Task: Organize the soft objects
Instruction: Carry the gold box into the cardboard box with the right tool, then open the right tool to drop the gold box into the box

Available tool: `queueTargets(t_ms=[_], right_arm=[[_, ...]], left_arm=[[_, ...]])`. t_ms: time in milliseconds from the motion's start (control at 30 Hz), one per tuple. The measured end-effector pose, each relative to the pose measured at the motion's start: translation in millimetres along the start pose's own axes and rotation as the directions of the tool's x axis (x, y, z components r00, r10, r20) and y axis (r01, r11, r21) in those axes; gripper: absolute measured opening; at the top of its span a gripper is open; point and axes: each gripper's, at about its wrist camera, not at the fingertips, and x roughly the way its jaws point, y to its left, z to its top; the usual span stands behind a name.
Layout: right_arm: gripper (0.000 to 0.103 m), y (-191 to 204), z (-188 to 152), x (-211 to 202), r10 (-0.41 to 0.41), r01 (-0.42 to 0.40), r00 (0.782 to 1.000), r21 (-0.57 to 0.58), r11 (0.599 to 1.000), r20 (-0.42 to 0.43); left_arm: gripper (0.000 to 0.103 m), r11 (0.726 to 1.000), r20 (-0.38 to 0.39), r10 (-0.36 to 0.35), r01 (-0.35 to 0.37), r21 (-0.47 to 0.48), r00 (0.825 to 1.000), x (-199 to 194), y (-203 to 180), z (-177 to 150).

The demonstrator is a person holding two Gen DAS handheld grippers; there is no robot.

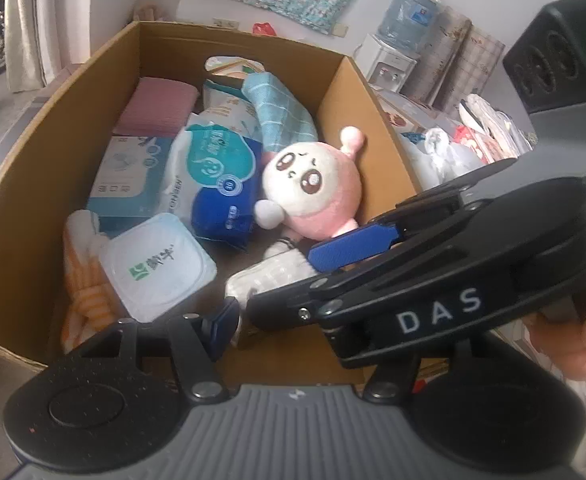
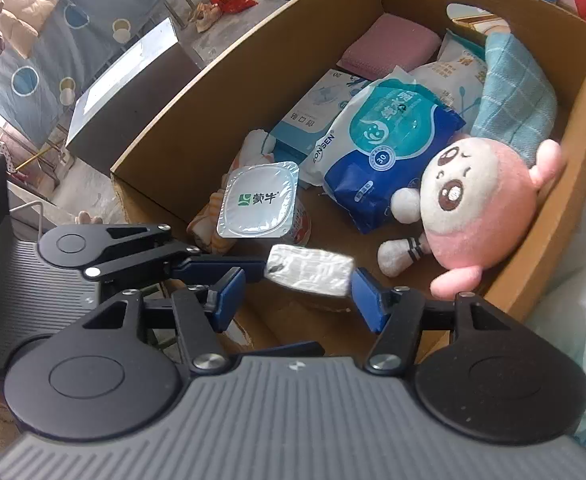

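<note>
Crinkly white packet [image 2: 309, 275]; corrugated box [image 2: 229, 80]

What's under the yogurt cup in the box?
The yogurt cup sits on an orange-and-white striped cloth, which sticks out at its side. How far the cloth runs beneath, and anything else there, is covered.

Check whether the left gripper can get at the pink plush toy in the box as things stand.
Probably not directly: the right gripper lies across the left gripper's path, a white packet at its fingertips. The pink plush toy itself lies uncovered in the cardboard box.
</note>
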Motion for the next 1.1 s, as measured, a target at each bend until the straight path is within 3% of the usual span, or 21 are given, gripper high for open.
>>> queueTargets(t_ms=[333,733,900,1100], right_arm=[[0.06,-8.8,10.7,14.7,-0.016,0.016,0.999,-0.004,1.0,0.034],[0.048,-12.1,24.8,35.9,-0.095,0.098,0.993,-0.049,0.994,0.063],[0.048,-13.4,23.7,15.0,-0.052,0.056,0.99,-0.022,0.998,0.129],[0.048,-13.7,13.6,-17.0,-0.016,0.018,0.984,-0.011,1.0,0.178]], left_arm=[[0.063,1.0,0.021,0.011,-0.011,-0.008,1.0,0.7,6.0,2.2],[0.063,1.0,0.061,0.024,-0.025,0.011,0.998,-4.8,3.5,-2.5],[0.062,0.998,0.061,0.057,-0.058,0.021,0.997,2.0,2.3,-0.7],[0.062,0.988,0.119,0.137,-0.145,0.059,0.983,4.7,-2.6,0.2]])
